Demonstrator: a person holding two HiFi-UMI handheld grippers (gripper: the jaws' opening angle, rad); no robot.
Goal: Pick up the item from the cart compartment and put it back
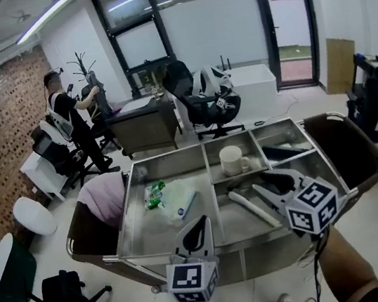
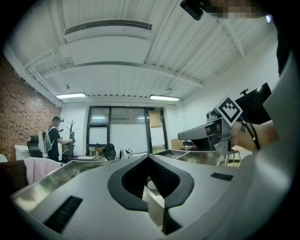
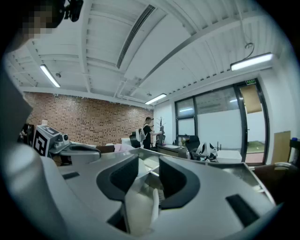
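**Head view:** the white tube lies in the near right compartment of the steel cart, just beside my right tongs. My left tongs hang over the large left compartment.

**Left gripper view:** left tongs closed tip to tip, holding nothing.

**Right gripper view:** right tongs open, with the tube visible in the gap.

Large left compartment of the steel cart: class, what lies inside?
A green-and-white packet and a clear plastic bag lie on its floor. The left gripper covers the near right corner; under the bag is hidden.
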